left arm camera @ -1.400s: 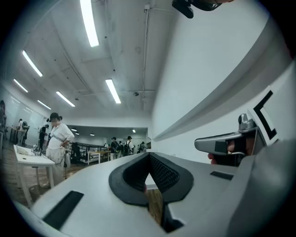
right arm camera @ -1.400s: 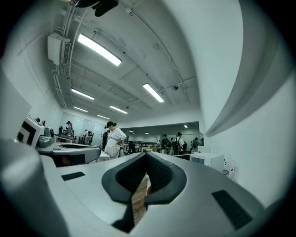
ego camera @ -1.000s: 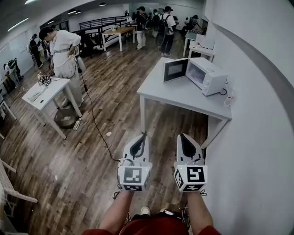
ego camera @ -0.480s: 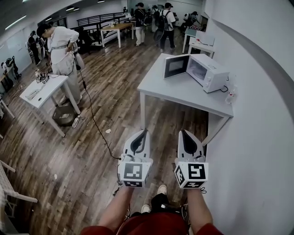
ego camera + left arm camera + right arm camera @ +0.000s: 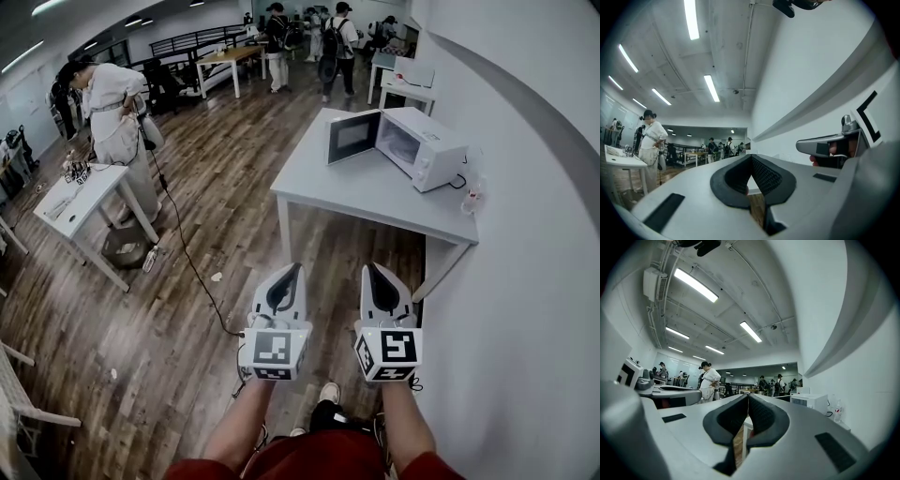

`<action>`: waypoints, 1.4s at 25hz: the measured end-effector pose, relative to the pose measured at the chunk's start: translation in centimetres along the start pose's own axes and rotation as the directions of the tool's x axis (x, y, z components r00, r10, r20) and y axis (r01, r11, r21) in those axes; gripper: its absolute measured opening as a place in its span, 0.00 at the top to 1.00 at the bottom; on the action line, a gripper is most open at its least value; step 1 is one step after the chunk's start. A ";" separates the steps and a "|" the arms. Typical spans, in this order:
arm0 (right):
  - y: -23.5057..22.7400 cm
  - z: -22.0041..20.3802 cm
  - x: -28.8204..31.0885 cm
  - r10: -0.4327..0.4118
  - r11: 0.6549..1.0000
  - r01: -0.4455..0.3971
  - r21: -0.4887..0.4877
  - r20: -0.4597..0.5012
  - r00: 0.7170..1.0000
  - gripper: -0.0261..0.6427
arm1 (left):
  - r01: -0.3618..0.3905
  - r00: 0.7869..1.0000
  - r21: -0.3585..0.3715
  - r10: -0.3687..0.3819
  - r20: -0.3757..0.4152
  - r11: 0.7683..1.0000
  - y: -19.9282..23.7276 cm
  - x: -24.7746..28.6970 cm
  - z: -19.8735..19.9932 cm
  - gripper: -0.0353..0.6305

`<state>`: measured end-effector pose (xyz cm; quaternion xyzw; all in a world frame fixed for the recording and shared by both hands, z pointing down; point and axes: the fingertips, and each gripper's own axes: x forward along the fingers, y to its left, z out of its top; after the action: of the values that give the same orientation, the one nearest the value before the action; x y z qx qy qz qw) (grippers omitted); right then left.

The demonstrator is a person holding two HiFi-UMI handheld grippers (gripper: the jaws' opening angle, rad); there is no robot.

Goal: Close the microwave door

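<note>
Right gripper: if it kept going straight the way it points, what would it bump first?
The right gripper would probably meet the table's near edge first, before the microwave; depth and height are hard to judge.

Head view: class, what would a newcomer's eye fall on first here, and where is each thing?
Low in the middle, the left gripper and right gripper sit side by side, both shut and empty, pointing toward a grey table. At that table's far end by the wall stands a white microwave, its door swung wide open. At upper left a person in white stands beside a small white desk.
</note>
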<state>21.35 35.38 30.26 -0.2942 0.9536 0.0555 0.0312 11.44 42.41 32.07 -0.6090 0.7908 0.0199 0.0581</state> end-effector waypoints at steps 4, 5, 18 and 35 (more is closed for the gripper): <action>-2.7 -0.3 2.4 -0.008 1.000 0.008 0.003 0.001 1.000 0.93 | 0.008 1.000 0.002 -0.008 0.001 1.000 -0.5 3.8 -0.3 0.91; -3.4 -0.5 3.0 -0.008 1.000 0.008 0.005 -0.001 1.000 0.93 | 0.008 1.000 0.001 -0.008 -0.003 1.000 -0.5 4.8 -0.5 0.91; -11.4 -1.9 10.2 0.001 1.000 -0.001 0.024 0.001 1.000 0.93 | 0.003 1.000 0.011 -0.003 -0.012 1.000 -2.0 15.4 -1.6 0.91; -16.6 -4.4 17.6 0.024 0.999 -0.024 0.037 -0.006 1.000 0.93 | -0.014 1.000 0.025 0.014 0.000 1.000 -1.5 24.4 -2.9 0.91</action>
<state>16.04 11.38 31.55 -0.2822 0.9581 0.0371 0.0330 6.60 18.30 32.13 -0.6026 0.7953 0.0104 0.0654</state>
